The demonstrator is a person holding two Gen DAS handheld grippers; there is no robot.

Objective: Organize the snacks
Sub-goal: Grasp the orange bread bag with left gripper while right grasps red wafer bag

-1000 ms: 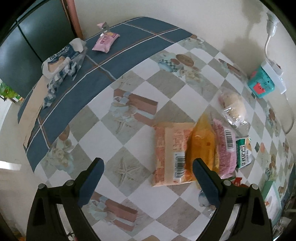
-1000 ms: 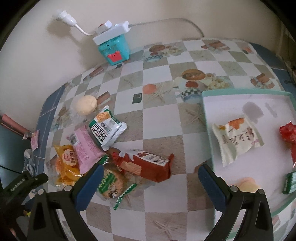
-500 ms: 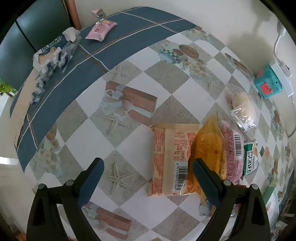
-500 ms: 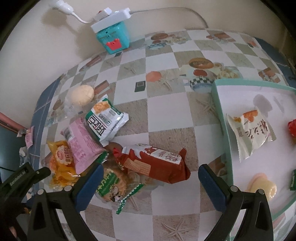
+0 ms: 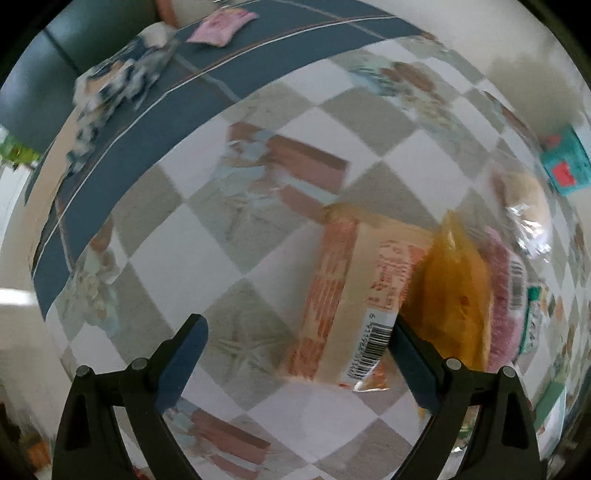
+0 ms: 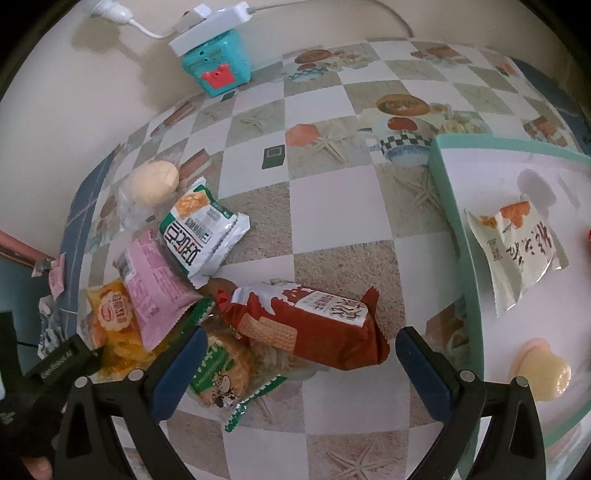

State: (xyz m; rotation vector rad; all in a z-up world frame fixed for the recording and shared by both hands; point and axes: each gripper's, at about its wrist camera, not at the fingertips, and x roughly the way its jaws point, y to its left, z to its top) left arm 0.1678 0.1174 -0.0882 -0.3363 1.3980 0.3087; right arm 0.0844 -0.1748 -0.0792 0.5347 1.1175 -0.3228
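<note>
Table covered by a checkered tablecloth [image 6: 332,236]: white and sandy-grey squares printed with starfish, cakes and boxes, a dark blue band [image 5: 155,122] along the far edge in the left view. Cream wall [image 6: 92,92] behind. A teal box [image 6: 218,68] stands against the wall with a white power strip [image 6: 210,22] on top, cord running off along the wall.

Left gripper [image 5: 299,343]: jaws wide apart, holding nothing, above the cloth. An orange-and-cream packet [image 5: 354,299] with a barcode lies just ahead, near its right finger. Left view is blurred.

Right gripper [image 6: 299,350]: jaws also wide apart and empty, with a red wafer packet [image 6: 306,325] lying between the fingers' line of sight.

Snack pile beside the red packet: green cookie pack [image 6: 221,369] partly under it, pink packet [image 6: 155,288], yellow packet [image 6: 110,321], green-and-white cracker pack [image 6: 199,232], wrapped bun [image 6: 151,184] nearest the wall. These overlap or touch.

Mint-rimmed white tray [image 6: 450,206] to the right holds a cream packet [image 6: 517,247] and a pale jelly cup [image 6: 543,373], well apart.

Far blue band: small pink packet [image 5: 221,24], blue-and-white bag [image 5: 114,85].
</note>
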